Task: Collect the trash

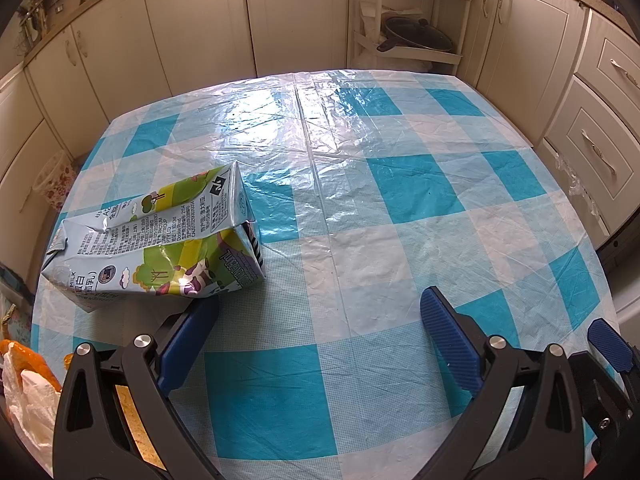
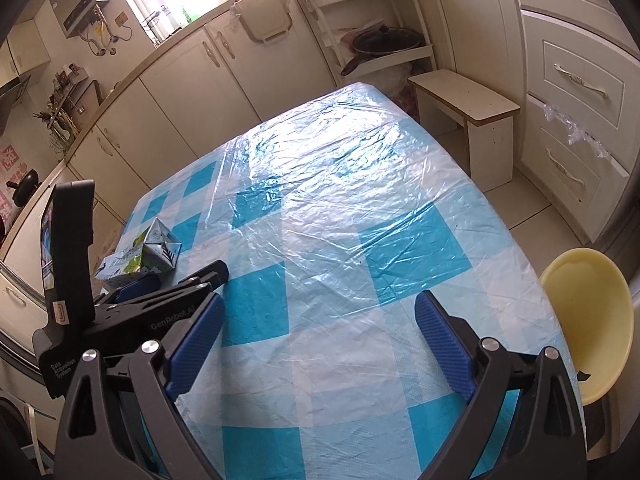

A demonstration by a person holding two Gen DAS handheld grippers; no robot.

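Note:
A crushed milk carton (image 1: 156, 240) lies on its side at the left of the blue-and-white checked tablecloth (image 1: 400, 184). My left gripper (image 1: 320, 320) is open just behind it. Its left fingertip (image 1: 200, 316) sits at the carton's near edge, and nothing is between the jaws. In the right wrist view the carton (image 2: 148, 252) shows at the far left, with the left gripper (image 2: 180, 280) beside it. My right gripper (image 2: 320, 328) is open and holds nothing, over the near part of the tablecloth (image 2: 360, 208). A blue finger of the right gripper (image 1: 608, 344) shows at the left view's right edge.
An orange and white plastic bag (image 1: 24, 384) hangs off the table's near left. A yellow round stool (image 2: 588, 320) stands at the right edge and a small white bench (image 2: 468, 104) beyond the far corner. Cream cabinets (image 1: 200, 32) and a corner shelf with a pan (image 1: 416, 36) ring the table.

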